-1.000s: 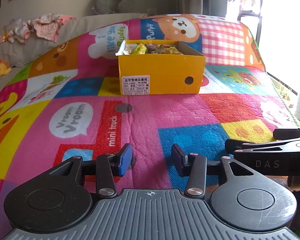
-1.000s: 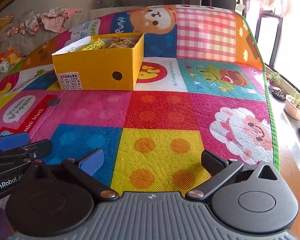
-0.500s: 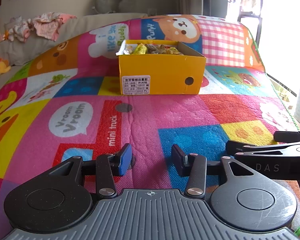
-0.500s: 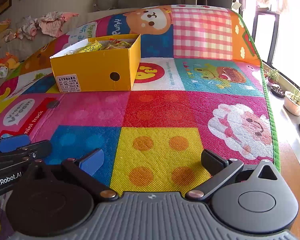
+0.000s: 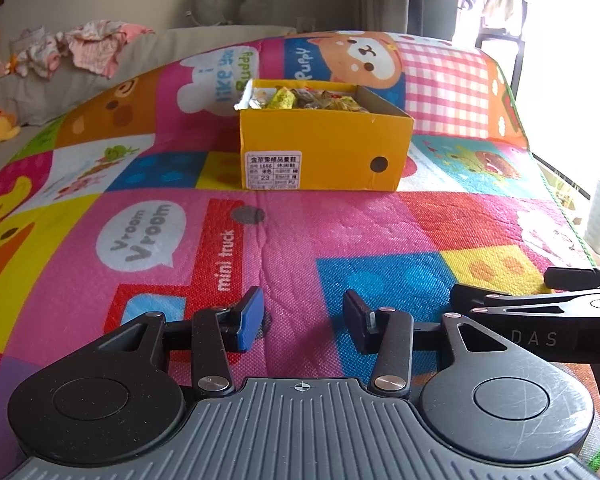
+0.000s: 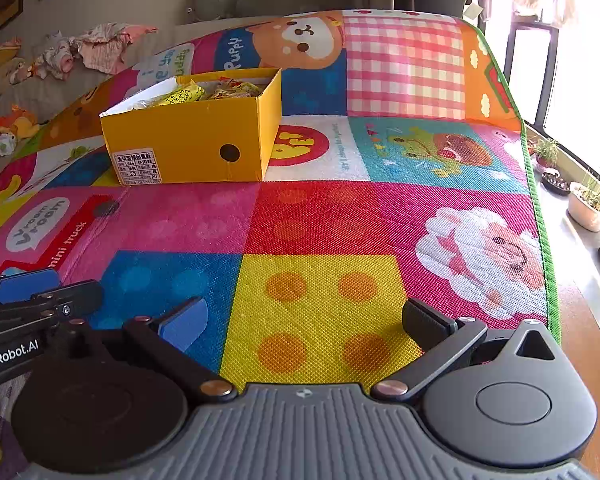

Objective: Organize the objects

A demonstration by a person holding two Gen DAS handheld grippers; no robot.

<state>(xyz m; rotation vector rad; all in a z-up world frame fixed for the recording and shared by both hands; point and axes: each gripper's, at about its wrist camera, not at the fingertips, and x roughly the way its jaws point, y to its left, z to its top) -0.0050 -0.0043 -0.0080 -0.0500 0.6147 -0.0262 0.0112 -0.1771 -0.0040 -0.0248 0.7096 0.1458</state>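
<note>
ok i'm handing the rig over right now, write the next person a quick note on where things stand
Left gripper: open, empty, low over the play mat.
Right gripper: open wide, empty, also over the mat.
Yellow shoe box: ahead on the mat, lid off, filled with snack packets.
Done: packets seen are in the box.
Left: no loose items visible on the mat; check whether anything remains.

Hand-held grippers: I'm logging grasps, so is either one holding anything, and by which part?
Nothing is held. The left hand-held gripper and the right hand-held gripper are both open, with only the play mat between their fingers.
</note>
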